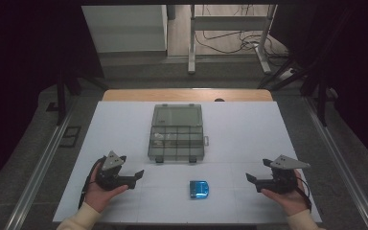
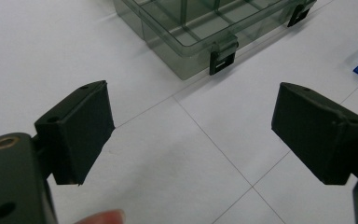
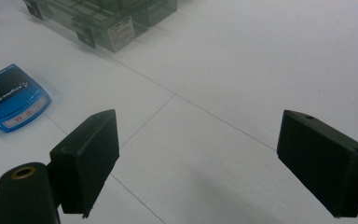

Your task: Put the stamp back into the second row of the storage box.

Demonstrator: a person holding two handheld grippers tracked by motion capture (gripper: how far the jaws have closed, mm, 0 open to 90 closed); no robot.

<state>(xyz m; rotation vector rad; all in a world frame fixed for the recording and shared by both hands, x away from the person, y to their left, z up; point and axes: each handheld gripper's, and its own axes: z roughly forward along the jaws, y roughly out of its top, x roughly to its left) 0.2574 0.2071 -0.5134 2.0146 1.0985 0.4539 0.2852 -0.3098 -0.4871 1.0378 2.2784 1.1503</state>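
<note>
Now | claws [image 1: 138, 175] [image 1: 252, 180]: two, open | organiser box [image 1: 177, 132]: one | blue case [image 1: 199, 189]: one

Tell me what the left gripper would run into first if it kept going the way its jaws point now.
Probably the clear compartment box: in the left gripper view it lies ahead of the open left gripper, its near corner with the black latch closest. Only bare white table lies between; depth is hard to judge.

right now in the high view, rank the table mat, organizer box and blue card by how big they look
1. table mat, largest by far
2. organizer box, lid open
3. blue card, smallest, though it lies nearer the camera than the box
</note>
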